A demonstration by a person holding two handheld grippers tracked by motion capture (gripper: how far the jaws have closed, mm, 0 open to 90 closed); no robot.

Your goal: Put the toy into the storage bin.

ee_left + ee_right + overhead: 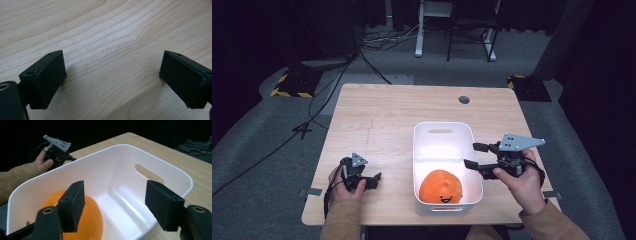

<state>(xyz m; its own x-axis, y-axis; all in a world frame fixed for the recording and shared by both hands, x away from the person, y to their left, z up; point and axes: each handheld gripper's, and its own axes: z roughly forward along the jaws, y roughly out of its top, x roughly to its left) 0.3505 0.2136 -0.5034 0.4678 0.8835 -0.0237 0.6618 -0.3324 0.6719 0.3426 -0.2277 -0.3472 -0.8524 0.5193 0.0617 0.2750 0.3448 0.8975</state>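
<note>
Dark curtains and grey carpet ring a pale wooden bench, and on it stands a white bin with a slot handle in its far wall. Down at the near end of that bin lies the orange plush toy, a little smiling face on its near side. Over the bin's right rim hangs the right gripper, its jaws apart with nothing between them; its own view looks across the rim, the plush just below the left jaw. Off to the left, well apart from the bin, the left gripper sits low over bare wood, jaws spread wide and empty.
</note>
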